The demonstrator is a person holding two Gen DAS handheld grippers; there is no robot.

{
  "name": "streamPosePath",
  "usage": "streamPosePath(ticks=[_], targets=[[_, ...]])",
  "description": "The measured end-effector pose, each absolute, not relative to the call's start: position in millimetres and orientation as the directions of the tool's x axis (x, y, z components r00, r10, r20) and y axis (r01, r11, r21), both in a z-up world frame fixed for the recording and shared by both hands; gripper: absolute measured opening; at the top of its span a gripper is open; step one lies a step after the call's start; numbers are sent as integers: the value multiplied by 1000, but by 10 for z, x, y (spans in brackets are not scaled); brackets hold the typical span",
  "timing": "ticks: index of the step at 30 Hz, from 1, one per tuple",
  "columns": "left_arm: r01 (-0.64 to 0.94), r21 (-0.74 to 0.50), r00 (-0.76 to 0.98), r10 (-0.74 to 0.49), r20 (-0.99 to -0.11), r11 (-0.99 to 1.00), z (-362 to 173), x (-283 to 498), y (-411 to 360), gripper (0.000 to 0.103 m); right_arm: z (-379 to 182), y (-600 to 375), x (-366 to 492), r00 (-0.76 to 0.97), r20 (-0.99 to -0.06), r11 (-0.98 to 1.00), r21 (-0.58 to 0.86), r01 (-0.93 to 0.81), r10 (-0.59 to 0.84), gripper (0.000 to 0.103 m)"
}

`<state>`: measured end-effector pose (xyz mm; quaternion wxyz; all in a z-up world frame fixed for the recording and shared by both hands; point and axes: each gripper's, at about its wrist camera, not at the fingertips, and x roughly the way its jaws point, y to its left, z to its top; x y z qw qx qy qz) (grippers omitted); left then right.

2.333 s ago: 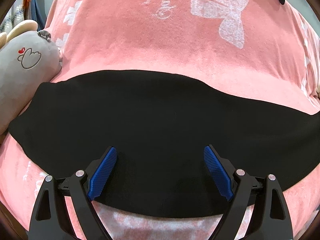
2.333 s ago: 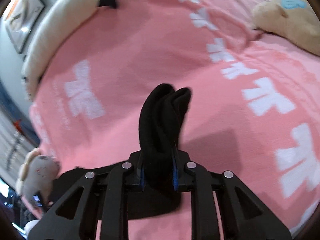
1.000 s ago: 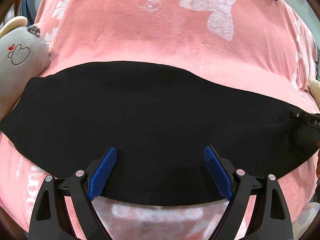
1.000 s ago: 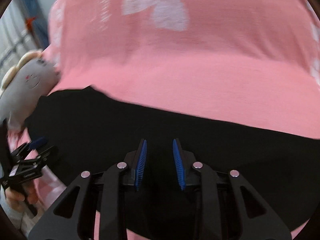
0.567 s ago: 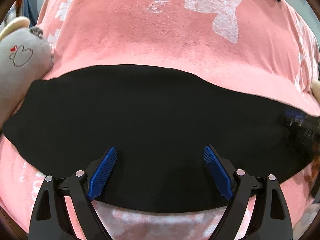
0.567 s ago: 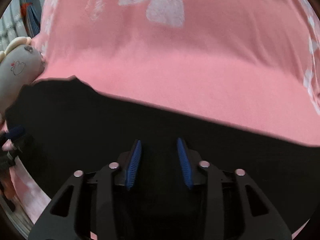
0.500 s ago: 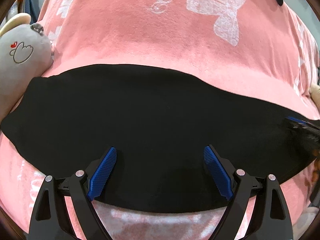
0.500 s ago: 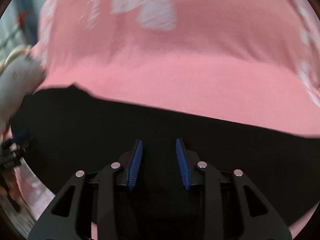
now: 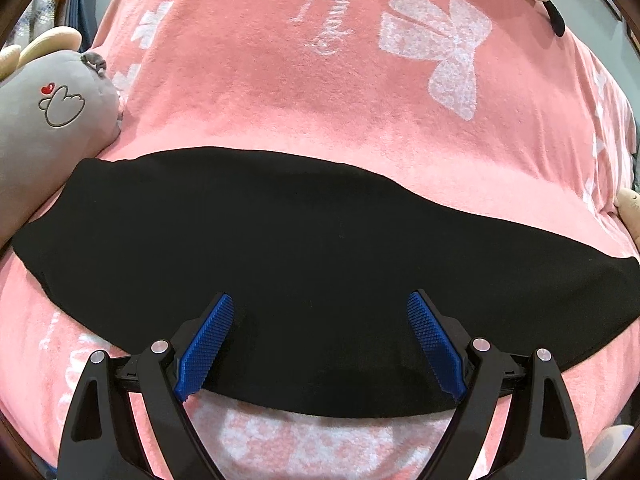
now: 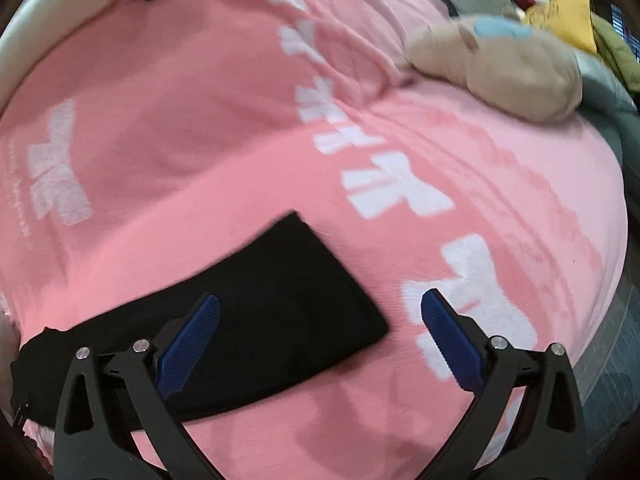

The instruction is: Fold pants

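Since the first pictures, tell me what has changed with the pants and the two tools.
The right tool held a bunched end of the black pants up, carried it across and laid it down. It has let go, its jaws are opening with nothing gripped, and it has swung toward the folded end. The left tool has stayed wide open over the near edge. The pink blanket and grey plush are unchanged.

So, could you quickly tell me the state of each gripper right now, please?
Left gripper: open, holding nothing, over the black pants.
Right gripper: jaws opening, holding nothing.
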<state>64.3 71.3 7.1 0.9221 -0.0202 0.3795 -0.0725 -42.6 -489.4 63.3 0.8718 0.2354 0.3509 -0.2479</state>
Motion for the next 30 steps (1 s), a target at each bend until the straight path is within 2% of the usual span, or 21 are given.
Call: streamPosePath(ticks=[2, 5, 12, 16, 18, 19, 21, 22, 23, 24, 25, 28, 30], targets=[[112, -73, 706, -131, -696, 991, 57, 645, 697, 86, 522, -4874, -320, 643, -734, 788, 257, 560, -218, 98], [111, -47, 702, -111, -703, 993, 22, 666, 679, 86, 209, -4891, -265, 654, -750, 765, 362, 533, -100, 98], [112, -68, 683, -126, -719, 991, -29, 721, 696, 86, 112, -4819, -331, 680, -724, 745, 389, 542, -116, 98], [111, -88, 678, -140, -722, 990, -34, 723, 707, 86, 127, -4765, -280, 661, -739, 783, 332, 526, -131, 98], [110, -91, 675, -142, -724, 990, -39, 726, 707, 86, 158, -4805, -213, 677, -726, 766, 365, 528, -120, 98], [111, -91, 673, -142, -725, 990, -42, 729, 701, 86, 165, -4820, -170, 684, -719, 760, 376, 530, -120, 94], [113, -93, 673, -145, -725, 989, -41, 731, 703, 86, 169, -4817, -88, 679, -720, 756, 364, 544, -142, 56], [112, -95, 672, -146, -726, 989, -37, 731, 706, 86, 178, -4811, -56, 672, -723, 753, 352, 557, -160, 46], [111, -100, 673, -149, -724, 989, -31, 731, 720, 86, 197, -4808, -53, 691, -708, 750, 376, 543, -145, 16], [109, -107, 674, -153, -722, 988, -25, 731, 740, 86, 232, -4802, -51, 735, -673, 730, 461, 504, -83, 16], [102, -124, 676, -160, -719, 987, -14, 730, 776, 86, 315, -4739, -52, 753, -653, 720, 482, 499, -85, 16], [70, -196, 680, -191, -708, 978, 19, 724, 934, 86, 676, -4356, 70, 804, -594, 777, 494, 390, -26, 16], [46, -251, 677, -215, -704, 967, 27, 716, 1048, 86, 985, -3899, 248, 831, -552, 826, 498, 265, 67, 16]])
